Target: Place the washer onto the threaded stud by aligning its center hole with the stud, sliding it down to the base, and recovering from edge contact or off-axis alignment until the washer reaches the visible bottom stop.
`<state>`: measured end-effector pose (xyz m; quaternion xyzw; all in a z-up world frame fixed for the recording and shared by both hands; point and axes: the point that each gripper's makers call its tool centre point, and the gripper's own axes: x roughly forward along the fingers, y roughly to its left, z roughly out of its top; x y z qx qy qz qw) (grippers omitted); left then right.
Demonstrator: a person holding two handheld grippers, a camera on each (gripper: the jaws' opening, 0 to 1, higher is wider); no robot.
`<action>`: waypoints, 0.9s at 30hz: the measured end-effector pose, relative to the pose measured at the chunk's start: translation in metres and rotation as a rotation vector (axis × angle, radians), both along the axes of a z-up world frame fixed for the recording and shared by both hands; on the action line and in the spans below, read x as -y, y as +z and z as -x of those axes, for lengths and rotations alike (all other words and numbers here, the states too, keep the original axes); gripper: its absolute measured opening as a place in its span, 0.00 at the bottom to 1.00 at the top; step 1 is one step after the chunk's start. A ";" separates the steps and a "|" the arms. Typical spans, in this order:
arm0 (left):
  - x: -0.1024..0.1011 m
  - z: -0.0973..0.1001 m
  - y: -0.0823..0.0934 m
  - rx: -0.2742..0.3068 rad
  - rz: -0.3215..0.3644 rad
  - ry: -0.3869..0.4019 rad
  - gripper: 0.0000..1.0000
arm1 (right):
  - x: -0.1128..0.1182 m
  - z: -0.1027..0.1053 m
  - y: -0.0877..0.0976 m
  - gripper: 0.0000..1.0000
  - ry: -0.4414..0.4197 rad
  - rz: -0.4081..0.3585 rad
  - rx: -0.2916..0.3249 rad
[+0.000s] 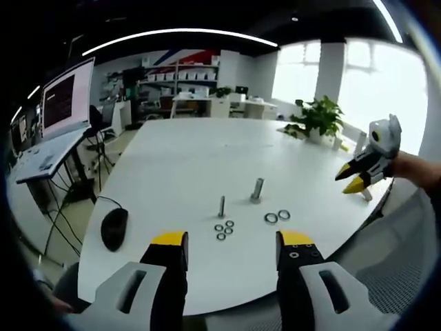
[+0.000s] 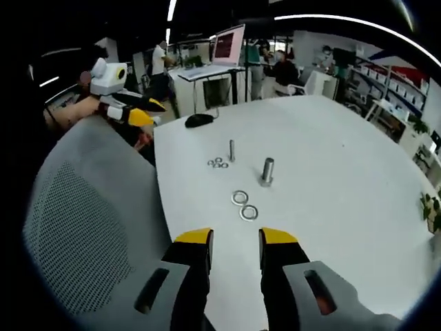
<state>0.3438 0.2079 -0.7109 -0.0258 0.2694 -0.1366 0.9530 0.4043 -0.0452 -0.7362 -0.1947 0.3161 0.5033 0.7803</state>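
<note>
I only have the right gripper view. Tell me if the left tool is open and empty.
Observer: Yes. In the left gripper view the left tool has its jaws wide apart, with nothing between them.
Operator: Count the small washers by the thin stud; they blur together for me.
Observer: Four small washers lie clustered on the table, just in front of the thin stud.
</note>
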 end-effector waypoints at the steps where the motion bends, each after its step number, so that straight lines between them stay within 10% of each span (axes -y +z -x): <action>1: 0.000 0.000 0.000 -0.001 -0.001 -0.001 0.49 | -0.003 -0.004 -0.002 0.28 0.004 -0.001 -0.004; 27: -0.001 0.002 -0.006 -0.033 -0.018 0.003 0.46 | -0.035 -0.039 -0.068 0.19 0.161 0.121 -0.159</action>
